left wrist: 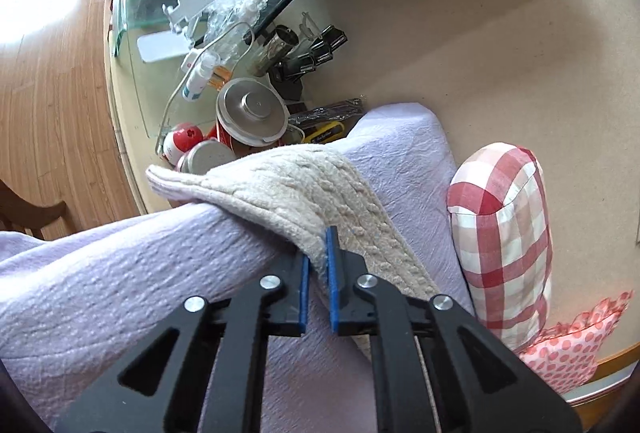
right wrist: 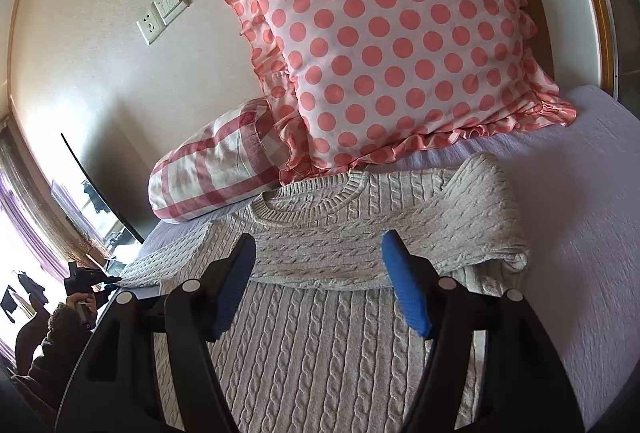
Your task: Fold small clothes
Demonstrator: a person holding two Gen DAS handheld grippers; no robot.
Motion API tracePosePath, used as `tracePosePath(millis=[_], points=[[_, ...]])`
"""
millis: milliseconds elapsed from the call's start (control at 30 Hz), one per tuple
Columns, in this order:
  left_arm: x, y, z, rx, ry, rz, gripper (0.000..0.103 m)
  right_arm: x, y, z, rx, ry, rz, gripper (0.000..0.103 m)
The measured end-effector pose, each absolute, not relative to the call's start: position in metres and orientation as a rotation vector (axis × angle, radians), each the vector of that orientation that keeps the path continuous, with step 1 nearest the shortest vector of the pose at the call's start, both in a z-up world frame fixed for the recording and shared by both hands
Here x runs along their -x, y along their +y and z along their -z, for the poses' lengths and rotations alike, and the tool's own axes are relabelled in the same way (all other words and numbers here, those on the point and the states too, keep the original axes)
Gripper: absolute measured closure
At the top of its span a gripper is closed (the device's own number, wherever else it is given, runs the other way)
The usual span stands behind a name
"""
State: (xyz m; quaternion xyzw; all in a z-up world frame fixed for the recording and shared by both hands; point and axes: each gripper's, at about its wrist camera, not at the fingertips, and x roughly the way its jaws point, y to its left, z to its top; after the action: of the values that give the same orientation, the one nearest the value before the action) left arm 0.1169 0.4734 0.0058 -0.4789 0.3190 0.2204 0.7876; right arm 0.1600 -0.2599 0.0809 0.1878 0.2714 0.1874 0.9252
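Observation:
A cream cable-knit sweater lies flat on the lilac bedspread, neck toward the pillows. Its right sleeve is folded across the chest. My right gripper is open and empty, hovering over the sweater's chest. My left gripper is shut on the edge of the sweater's left sleeve, which drapes over the bed's edge. In the right wrist view the left gripper shows at the far left, at the sleeve's end.
A polka-dot pillow and a red checked bolster lean on the wall behind the sweater. Beside the bed a cluttered side table holds jars, a bottle and clips. A wall socket is above.

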Motion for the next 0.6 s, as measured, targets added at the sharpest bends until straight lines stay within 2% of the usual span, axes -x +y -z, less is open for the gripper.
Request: tracePosePath(millis=[167, 333, 467, 567, 600], points=[[-0.157, 0.371, -0.096, 0.611, 0.626, -0.351, 0.097, -0.154, -0.282, -0.088, -0.411, 0.503, -0.357, 0.034], [-0.212, 0.168, -0.158, 0.280, 0.580, 0.104, 0.097, -0.156, -0.299, -0.088, -0.455, 0.491, -0.319, 0.034], [-0.228, -0.003, -0.122, -0.013, 0.674, 0.409, 0.090, -0.170, -0.302, -0.076, -0.490, 0.552, -0.323, 0.034], [-0.215, -0.043, -0.090, -0.151, 0.717, 0.420, 0.090, -0.178, -0.306, -0.065, -0.519, 0.620, -0.344, 0.036], [-0.208, -0.037, -0.085, -0.160, 0.712, 0.398, 0.085, -0.180, -0.308, -0.063, -0.521, 0.636, -0.348, 0.038]])
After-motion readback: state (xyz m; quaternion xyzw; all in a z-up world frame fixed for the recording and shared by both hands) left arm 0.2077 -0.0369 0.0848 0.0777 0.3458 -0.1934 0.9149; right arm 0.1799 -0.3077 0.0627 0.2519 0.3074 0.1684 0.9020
